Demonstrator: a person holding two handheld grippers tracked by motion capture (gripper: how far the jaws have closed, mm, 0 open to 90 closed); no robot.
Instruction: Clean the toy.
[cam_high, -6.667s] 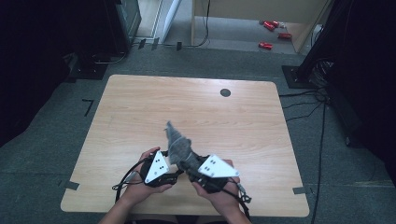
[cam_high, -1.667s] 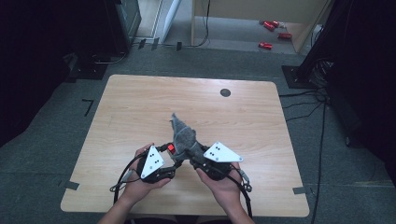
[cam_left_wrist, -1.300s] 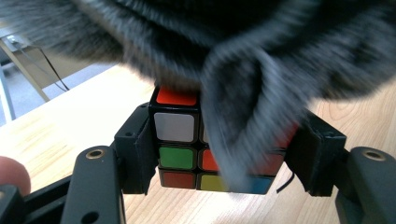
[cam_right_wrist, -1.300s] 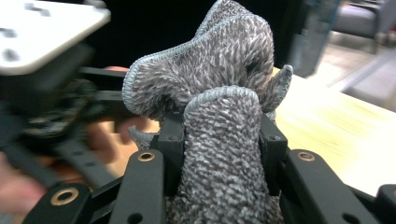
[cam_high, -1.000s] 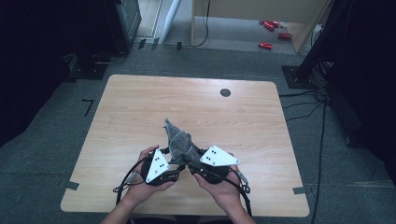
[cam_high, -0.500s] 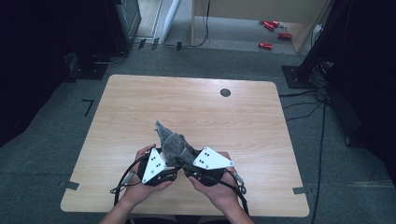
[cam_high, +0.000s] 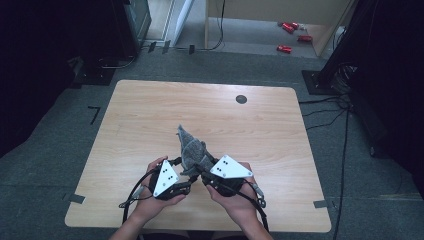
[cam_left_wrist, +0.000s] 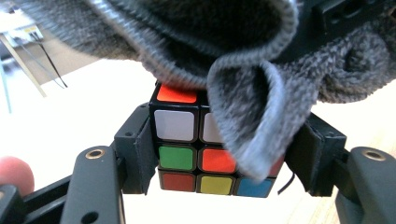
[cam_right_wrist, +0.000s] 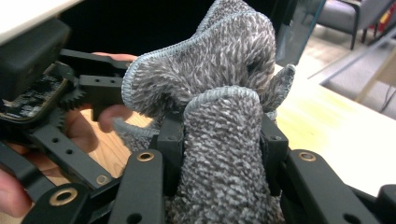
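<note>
My left gripper (cam_left_wrist: 219, 154) is shut on a colour cube (cam_left_wrist: 187, 149), its pads pressing the cube's two sides. A grey cloth (cam_left_wrist: 252, 93) hangs over the top and right part of the cube. My right gripper (cam_right_wrist: 219, 149) is shut on a bunched fold of that grey cloth (cam_right_wrist: 224, 154), which rises in folds above its jaws. In the high view both grippers, the left gripper (cam_high: 186, 176) and the right gripper (cam_high: 202, 172), meet near the table's front edge with the cloth (cam_high: 192, 150) sticking up between them.
The wooden table (cam_high: 150, 115) has a small dark round hole cover (cam_high: 241, 99) near its far edge. Tape marks sit at the front corners. Red tools (cam_high: 285, 48) lie on the floor beyond the table, with cables at the right.
Both hands with the cloth and cube shifted slightly left and nearer half a second ago, then back to the right. The cloth's raised tip has swung from left back toward the middle.
</note>
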